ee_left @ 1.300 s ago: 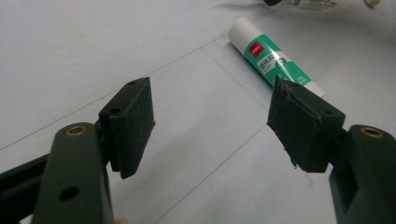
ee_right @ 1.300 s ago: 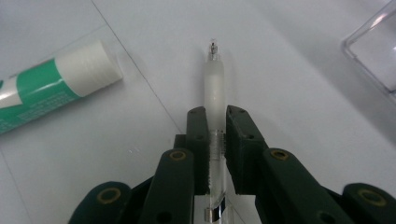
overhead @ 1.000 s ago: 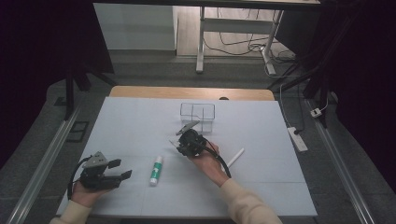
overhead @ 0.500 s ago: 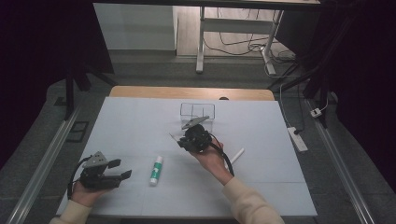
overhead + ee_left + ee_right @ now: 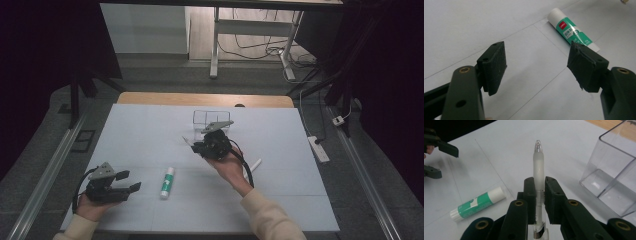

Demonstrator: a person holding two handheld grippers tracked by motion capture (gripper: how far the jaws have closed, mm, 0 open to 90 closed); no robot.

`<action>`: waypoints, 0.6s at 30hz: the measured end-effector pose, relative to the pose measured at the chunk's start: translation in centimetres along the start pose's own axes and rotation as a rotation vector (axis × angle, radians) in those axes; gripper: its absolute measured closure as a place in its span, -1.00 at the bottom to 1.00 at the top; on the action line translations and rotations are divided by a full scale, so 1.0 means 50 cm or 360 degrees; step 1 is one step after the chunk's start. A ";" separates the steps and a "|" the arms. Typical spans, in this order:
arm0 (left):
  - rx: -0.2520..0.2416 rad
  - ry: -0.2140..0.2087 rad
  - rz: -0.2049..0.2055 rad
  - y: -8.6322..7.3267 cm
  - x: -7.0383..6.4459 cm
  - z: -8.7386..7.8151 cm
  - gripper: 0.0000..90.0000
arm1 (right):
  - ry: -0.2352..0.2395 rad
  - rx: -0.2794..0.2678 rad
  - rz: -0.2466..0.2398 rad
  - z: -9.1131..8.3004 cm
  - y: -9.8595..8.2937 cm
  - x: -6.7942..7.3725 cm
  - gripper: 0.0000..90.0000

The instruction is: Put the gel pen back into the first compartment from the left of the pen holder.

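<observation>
Raised right tongs (image 5: 539,195) round frosted pen (image 5: 538,167)

Frosted translucent plastic pen (image 5: 538,173) with shiny metal tip; clear glossy plastic box (image 5: 615,177); glue stick (image 5: 477,203) smooth, glossy; matt white table (image 5: 150,125).

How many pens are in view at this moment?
2. A frosted translucent pen is clamped in the right gripper, beside the clear plastic box; a white pen lies on the white table right of that hand.
</observation>
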State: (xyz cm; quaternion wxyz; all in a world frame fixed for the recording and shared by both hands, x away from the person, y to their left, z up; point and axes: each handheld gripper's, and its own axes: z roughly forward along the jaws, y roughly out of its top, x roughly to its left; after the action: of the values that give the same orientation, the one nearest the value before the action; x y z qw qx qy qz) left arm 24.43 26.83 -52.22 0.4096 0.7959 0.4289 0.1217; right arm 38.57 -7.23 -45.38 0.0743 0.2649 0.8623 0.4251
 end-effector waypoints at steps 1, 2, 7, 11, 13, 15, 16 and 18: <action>-0.0001 0.0000 0.0000 0.000 0.000 0.000 -0.31 | -0.0002 -0.0025 -0.0006 -0.004 0.001 -0.002 0.76; -0.0002 0.0000 -0.0002 0.000 0.000 0.000 -0.31 | -0.0002 -0.0025 -0.0006 -0.004 0.001 -0.002 0.76; 0.0000 0.0002 -0.0001 0.000 0.000 0.000 -0.31 | 0.0004 -0.0087 0.0019 -0.015 0.004 -0.008 0.76; 0.0002 0.0003 0.0002 0.000 0.000 0.001 -0.31 | 0.0006 -0.0120 0.0031 -0.021 0.004 -0.013 0.76; 0.0003 0.0003 0.0004 0.000 0.000 0.001 -0.31 | 0.0003 -0.0139 0.0037 -0.026 0.005 -0.016 0.76; -0.0001 0.0003 -0.0001 0.000 0.000 0.000 -0.31 | 0.0001 -0.0172 0.0050 -0.034 0.006 -0.021 0.76; -0.0005 0.0003 -0.0007 0.000 0.001 -0.001 -0.31 | 0.0001 -0.0172 0.0050 -0.034 0.006 -0.021 0.76; -0.0008 0.0001 -0.0012 0.000 0.002 -0.001 -0.31 | -0.0004 -0.0208 0.0060 -0.042 0.007 -0.026 0.76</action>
State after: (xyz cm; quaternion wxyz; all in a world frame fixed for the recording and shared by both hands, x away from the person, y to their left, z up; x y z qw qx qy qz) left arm 24.44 26.93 -52.20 0.4119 0.7932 0.4319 0.1216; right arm 39.07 -9.20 -43.92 0.0845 0.2761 0.8274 0.4816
